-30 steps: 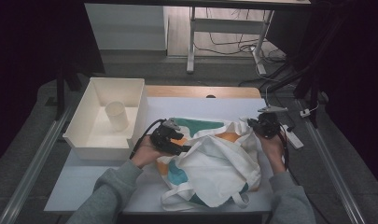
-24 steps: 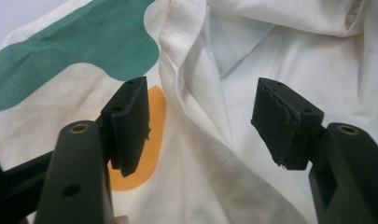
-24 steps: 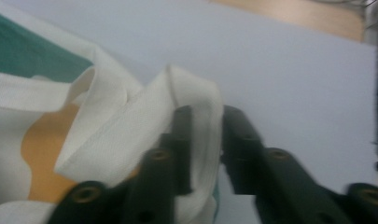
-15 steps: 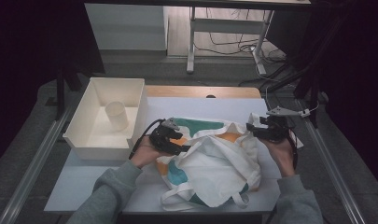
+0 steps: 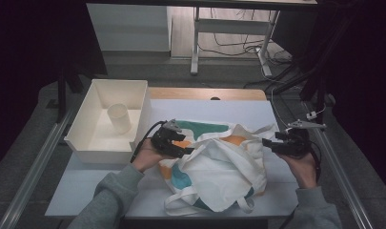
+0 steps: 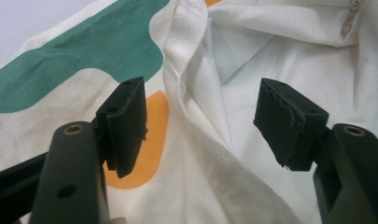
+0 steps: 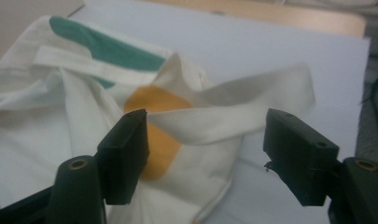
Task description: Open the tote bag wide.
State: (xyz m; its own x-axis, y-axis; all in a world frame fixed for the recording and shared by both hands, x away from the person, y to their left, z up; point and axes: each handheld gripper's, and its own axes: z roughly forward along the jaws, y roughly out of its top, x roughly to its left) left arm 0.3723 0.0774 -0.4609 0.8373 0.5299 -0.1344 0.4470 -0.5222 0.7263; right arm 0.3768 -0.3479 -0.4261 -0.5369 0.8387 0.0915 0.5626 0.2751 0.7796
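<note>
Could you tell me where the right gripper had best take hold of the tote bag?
Probably by the handle strap at the tote bag near corner, approached from the right. It arches clear of the table as a thin band, lying between the right gripper open jaws.

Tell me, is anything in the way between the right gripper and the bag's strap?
Nothing visible is. The right gripper is open, and the bag's strap lies just ahead of its jaws, with bare table behind.
</note>
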